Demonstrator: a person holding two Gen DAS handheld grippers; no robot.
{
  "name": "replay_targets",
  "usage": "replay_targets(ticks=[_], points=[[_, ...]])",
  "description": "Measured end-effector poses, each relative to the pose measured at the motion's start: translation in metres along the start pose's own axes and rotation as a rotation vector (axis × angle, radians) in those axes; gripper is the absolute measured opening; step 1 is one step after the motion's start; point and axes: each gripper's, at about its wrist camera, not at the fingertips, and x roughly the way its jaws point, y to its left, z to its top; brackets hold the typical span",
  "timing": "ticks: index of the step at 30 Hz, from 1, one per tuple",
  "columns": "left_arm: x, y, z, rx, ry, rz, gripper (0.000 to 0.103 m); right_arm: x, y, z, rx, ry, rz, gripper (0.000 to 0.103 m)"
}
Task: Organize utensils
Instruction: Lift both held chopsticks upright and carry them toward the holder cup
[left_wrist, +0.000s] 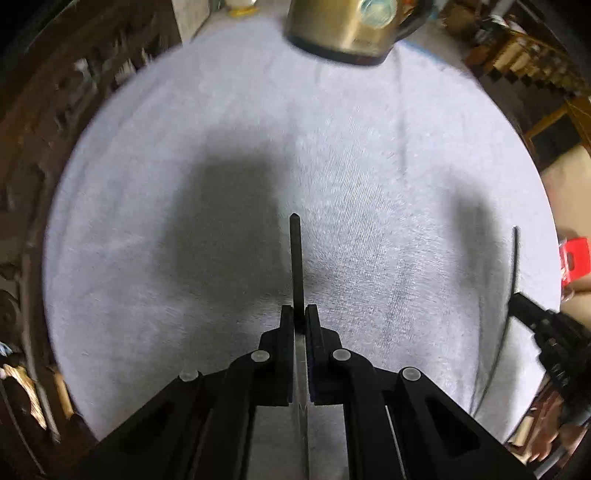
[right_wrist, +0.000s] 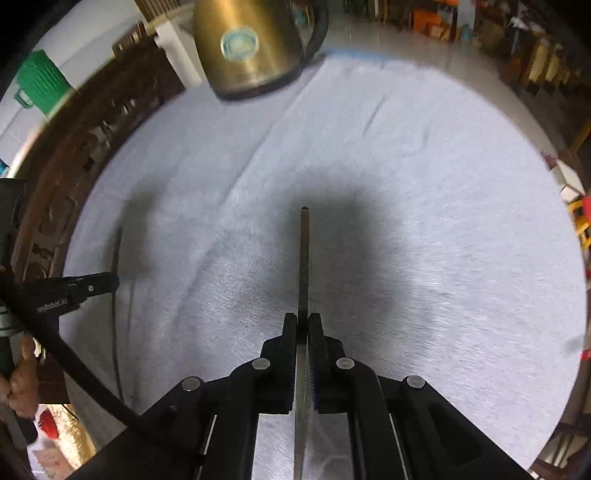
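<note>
Both tools were clamped tight, each on a thin flat utensil seen edge-on. The left tool (left_wrist: 300, 317) pinched a dark-handled utensil (left_wrist: 296, 258) whose handle stuck out ahead, a pale metal blade running back between the black fingers. The right tool (right_wrist: 303, 325) held a second utensil (right_wrist: 304, 258) the same way, its handle slim, dark and slightly brownish, with bright steel behind the pads. Both hung over a round tabletop (left_wrist: 369, 147) covered in a white woven cloth, finely ribbed and faintly creased, darkened by soft shadows. At the far edge stood a brass-coloured metal kettle (right_wrist: 251, 51) with a black handle and base and a round greenish sticker; its lettering was too blurred to read. From the right wrist view the other tool showed at the left with pale writing ending in "Robot.AI", plus a green plastic container (right_wrist: 40, 81) beyond a carved dark wooden rail (right_wrist: 74, 155). The left wrist view alone caught something red (left_wrist: 574, 258) at the far right
</note>
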Motion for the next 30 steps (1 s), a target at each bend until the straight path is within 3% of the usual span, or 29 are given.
replay_targets(ticks=[7, 16, 24, 30], points=[[-0.059, -0.001, -0.042, 0.076, -0.228, 0.028, 0.006, -0.075, -0.007, -0.032, -0.005, -0.289, 0.018, 0.006], [-0.128, 0.029, -0.091, 0.068, -0.434, -0.033, 0.006, -0.153, 0.003, -0.096, 0.002, -0.572, 0.0, 0.006], [-0.168, 0.033, -0.143, 0.069, -0.577, -0.072, 0.006, -0.194, 0.023, -0.147, -0.009, -0.696, -0.04, 0.006], [-0.182, 0.03, -0.163, 0.09, -0.64, -0.081, 0.006, -0.215, 0.031, -0.166, -0.024, -0.751, -0.059, 0.006]])
